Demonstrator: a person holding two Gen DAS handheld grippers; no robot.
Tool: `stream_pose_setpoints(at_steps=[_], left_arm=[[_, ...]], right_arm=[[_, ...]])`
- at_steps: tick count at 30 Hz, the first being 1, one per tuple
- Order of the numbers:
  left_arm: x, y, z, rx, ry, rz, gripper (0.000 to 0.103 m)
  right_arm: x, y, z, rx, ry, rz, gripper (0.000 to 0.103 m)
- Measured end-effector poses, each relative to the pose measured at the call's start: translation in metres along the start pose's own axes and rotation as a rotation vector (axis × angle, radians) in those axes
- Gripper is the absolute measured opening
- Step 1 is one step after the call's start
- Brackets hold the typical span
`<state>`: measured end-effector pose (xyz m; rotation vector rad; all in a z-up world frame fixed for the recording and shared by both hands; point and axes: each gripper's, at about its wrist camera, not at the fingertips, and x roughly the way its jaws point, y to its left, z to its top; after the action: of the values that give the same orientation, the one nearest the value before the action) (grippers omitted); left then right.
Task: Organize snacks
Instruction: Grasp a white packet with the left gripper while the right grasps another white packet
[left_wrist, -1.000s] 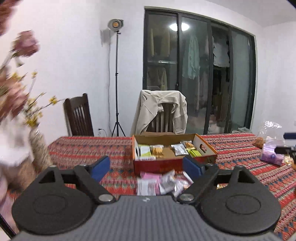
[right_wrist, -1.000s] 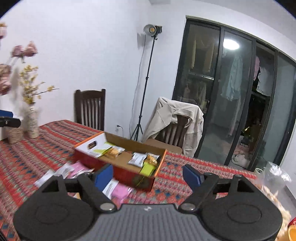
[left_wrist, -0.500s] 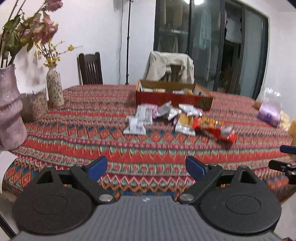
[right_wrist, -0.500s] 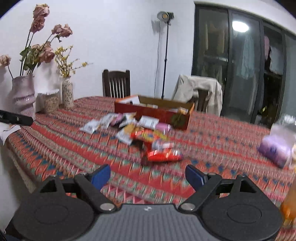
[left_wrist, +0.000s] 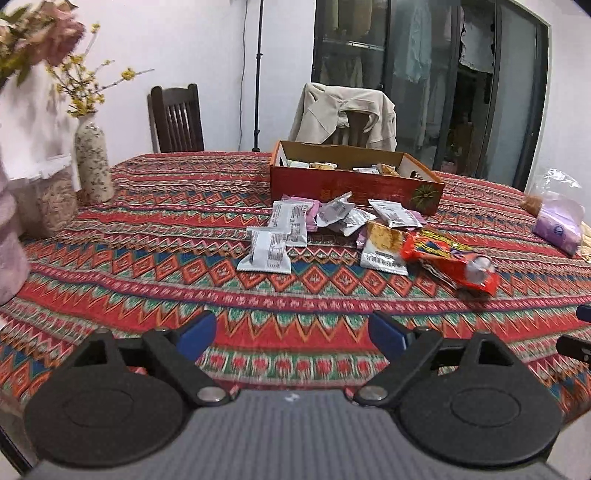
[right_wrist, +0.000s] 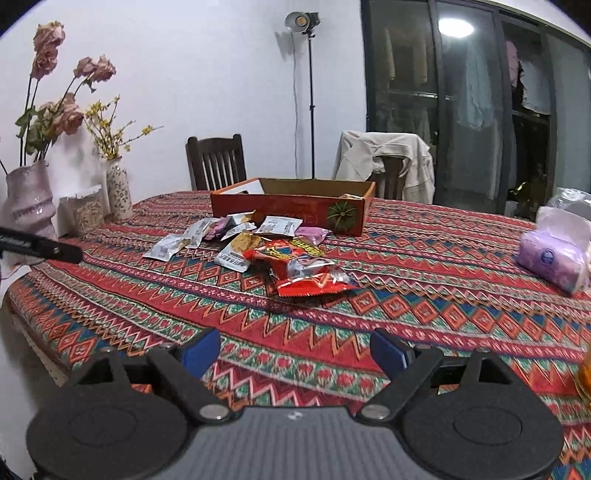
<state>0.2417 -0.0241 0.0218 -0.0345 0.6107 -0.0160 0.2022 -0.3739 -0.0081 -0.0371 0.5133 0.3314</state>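
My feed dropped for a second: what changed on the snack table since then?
Both hand-held grippers, left and right, pulled back from above the cardboard box to the near table edge, open and empty throughout. Loose packets and red bag look unmoved.

Tabletop (left_wrist: 166, 258) covered in matt woven cloth; snack packets (left_wrist: 266, 251) of glossy foil and plastic; box (left_wrist: 354, 184) of matt cardboard; chair (right_wrist: 216, 162) of dark wood.
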Motion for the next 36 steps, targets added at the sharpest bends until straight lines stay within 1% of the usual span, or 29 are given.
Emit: stream_pose_setpoints(at_steps=[2,6,9,15,17,18,19,21,22,23,24,25,26,27,28,29,31,36], left_arm=[[0.019,0.002,0.009,0.001,0.002,0.010,0.086],[0.060,0.006,0.026,0.004,0.013,0.009,0.086],[0.092,0.013,0.038,0.015,0.023,0.010,0.085],[0.150,0.031,0.050,0.017,0.065,-0.006,0.083],[0.168,0.038,0.052,0.007,0.091,-0.017,0.076],[0.175,0.041,0.053,0.004,0.096,-0.027,0.074],[0.180,0.042,0.053,0.003,0.101,-0.038,0.069],[0.186,0.043,0.051,0.015,0.070,-0.052,0.065],[0.187,0.042,0.049,0.026,0.052,-0.046,0.061],[0.187,0.041,0.048,0.036,0.042,-0.038,0.059],[0.186,0.040,0.048,0.041,0.039,-0.048,0.055],[0.186,0.040,0.048,0.038,0.037,-0.068,0.051],[0.186,0.043,0.048,0.027,0.035,-0.090,0.048],[0.186,0.045,0.048,0.010,0.033,-0.109,0.047],[0.186,0.049,0.048,-0.011,0.031,-0.127,0.046],[0.186,0.052,0.048,-0.027,0.029,-0.139,0.044],[0.185,0.055,0.047,-0.043,0.026,-0.148,0.041],[0.185,0.055,0.047,-0.041,0.022,-0.151,0.041]], right_arm=[[0.013,0.001,0.008,-0.011,0.009,0.007,0.088],[0.043,-0.001,0.028,0.002,0.028,0.039,0.088],[0.068,-0.005,0.044,0.022,0.036,0.043,0.088],[0.129,-0.005,0.080,0.072,0.030,0.073,0.086],[0.152,0.001,0.094,0.059,0.024,0.066,0.086],[0.165,0.005,0.101,0.050,0.024,0.063,0.086],[0.178,0.009,0.108,0.046,0.029,0.060,0.085],[0.200,0.016,0.120,0.035,0.034,0.064,0.084],[0.215,0.020,0.126,0.034,0.041,0.062,0.084],[0.226,0.022,0.129,0.034,0.047,0.060,0.082],[0.238,0.025,0.132,0.034,0.057,0.055,0.075],[0.253,0.027,0.135,0.036,0.074,0.047,0.073],[0.263,0.029,0.137,0.038,0.085,0.041,0.067],[0.272,0.029,0.137,0.043,0.093,0.032,0.063],[0.281,0.029,0.137,0.051,0.108,0.019,0.061],[0.288,0.029,0.137,0.055,0.121,0.006,0.055],[0.295,0.030,0.134,0.054,0.132,-0.002,0.054],[0.291,0.031,0.133,0.072,0.117,-0.001,0.048]])
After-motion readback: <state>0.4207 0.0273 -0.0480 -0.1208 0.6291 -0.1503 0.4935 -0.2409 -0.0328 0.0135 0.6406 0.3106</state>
